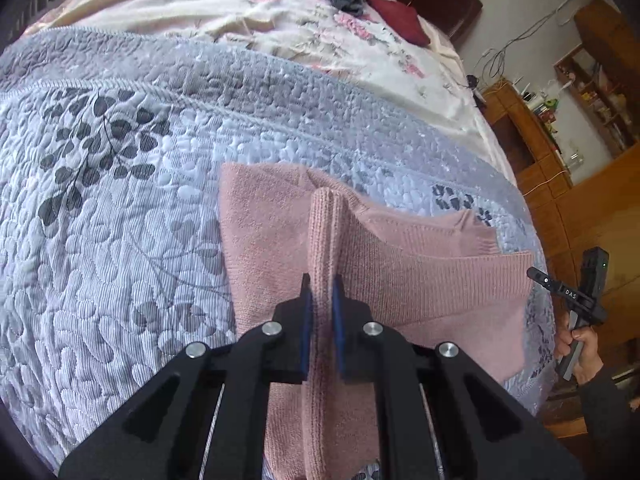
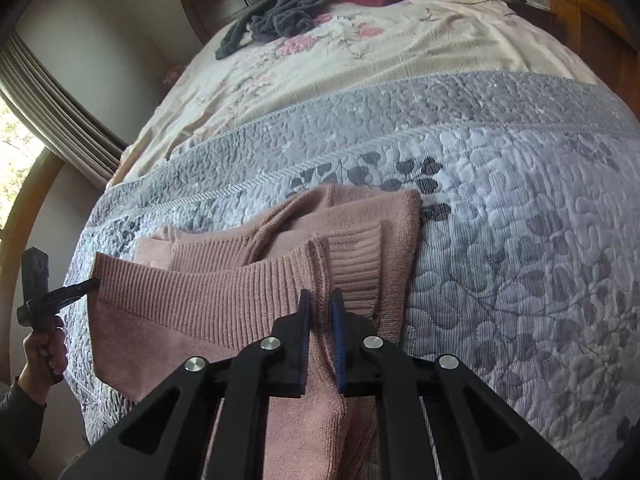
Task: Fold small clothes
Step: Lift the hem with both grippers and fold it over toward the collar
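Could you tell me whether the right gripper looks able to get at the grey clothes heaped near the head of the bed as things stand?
Probably not: the right gripper is shut on the pink sweater, and the grey clothes lie far up the bed, beyond the quilt.

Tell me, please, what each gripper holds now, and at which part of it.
Both hold the pink knitted garment. The left gripper pinches a raised fold of the knit. The right gripper pinches a fold at the ribbed edge.
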A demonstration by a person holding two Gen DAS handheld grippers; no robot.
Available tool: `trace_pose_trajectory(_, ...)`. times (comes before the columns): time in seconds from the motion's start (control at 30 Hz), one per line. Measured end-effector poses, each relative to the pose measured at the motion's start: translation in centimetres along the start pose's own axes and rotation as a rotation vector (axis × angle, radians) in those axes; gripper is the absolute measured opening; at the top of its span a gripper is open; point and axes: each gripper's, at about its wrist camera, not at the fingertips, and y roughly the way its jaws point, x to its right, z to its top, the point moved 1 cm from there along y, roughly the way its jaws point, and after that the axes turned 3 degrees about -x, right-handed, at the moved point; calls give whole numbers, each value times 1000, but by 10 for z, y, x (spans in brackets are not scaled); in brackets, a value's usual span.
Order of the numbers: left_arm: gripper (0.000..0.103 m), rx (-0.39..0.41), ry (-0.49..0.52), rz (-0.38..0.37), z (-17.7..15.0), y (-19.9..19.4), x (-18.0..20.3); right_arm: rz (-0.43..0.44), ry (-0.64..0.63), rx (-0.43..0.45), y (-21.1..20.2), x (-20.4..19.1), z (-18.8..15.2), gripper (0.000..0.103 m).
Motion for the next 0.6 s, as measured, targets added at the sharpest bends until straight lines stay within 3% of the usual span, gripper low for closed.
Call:
trace_pose_trajectory(0.23,7,67,-3,-45,47,-10,9,7,5,95,-23,-13,50,9)
trace_pose_trajectory(0.6,7,-51,-139,-55,117,69,-36,-88,61,31,47,7,117,9)
